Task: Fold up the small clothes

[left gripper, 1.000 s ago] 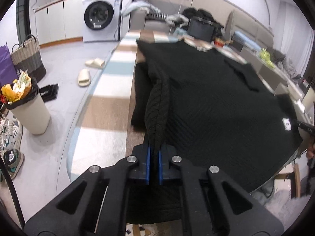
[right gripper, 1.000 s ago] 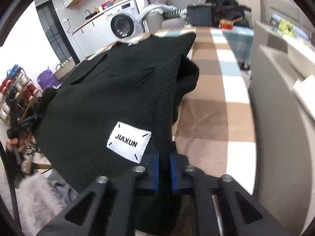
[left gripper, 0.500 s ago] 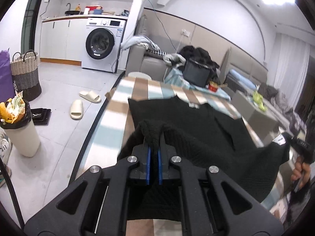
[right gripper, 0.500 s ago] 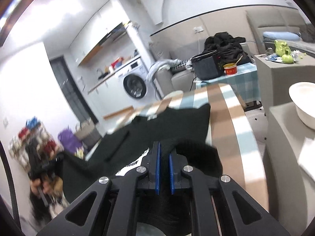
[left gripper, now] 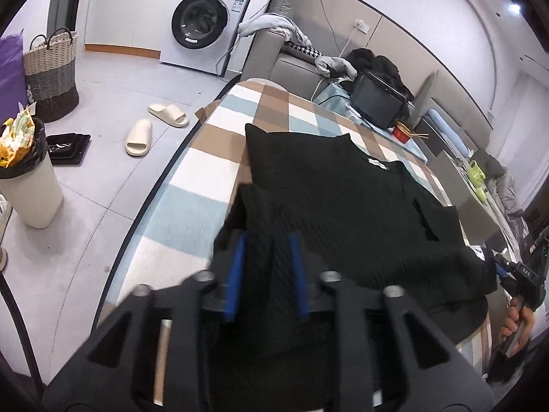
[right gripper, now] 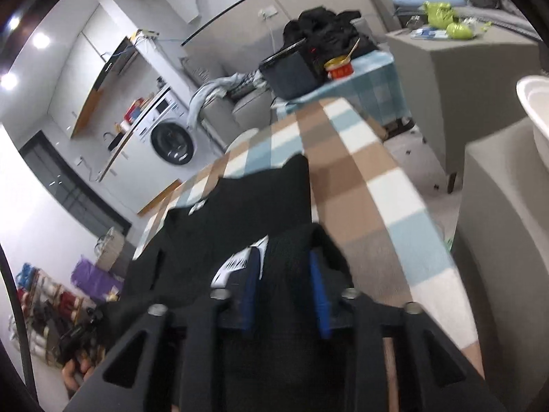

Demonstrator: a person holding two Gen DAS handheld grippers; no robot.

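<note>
A black knit sweater (left gripper: 343,206) lies on the checked tablecloth (left gripper: 212,158), its lower half folded up over the body. My left gripper (left gripper: 266,261) is open, its blue pads spread either side of the sweater's folded near-left corner. My right gripper (right gripper: 284,281) is open too, with black knit between its pads and the white brand label (right gripper: 240,262) just left of them. The sweater shows in the right wrist view (right gripper: 247,206) with its far corner toward the table's end. The right gripper shows in the left wrist view (left gripper: 514,274) at the sweater's right edge.
A white bin (left gripper: 27,178), slippers (left gripper: 151,127), a woven basket (left gripper: 51,72) and a washing machine (left gripper: 202,27) stand to the left. A black box (left gripper: 377,103) and a red bowl (left gripper: 403,134) sit beyond the table's far end. A grey counter (right gripper: 507,240) flanks the right.
Both grippers carried the sweater's lower edge forward over the body, then opened and let it go. The fold now lies on the sweater.
</note>
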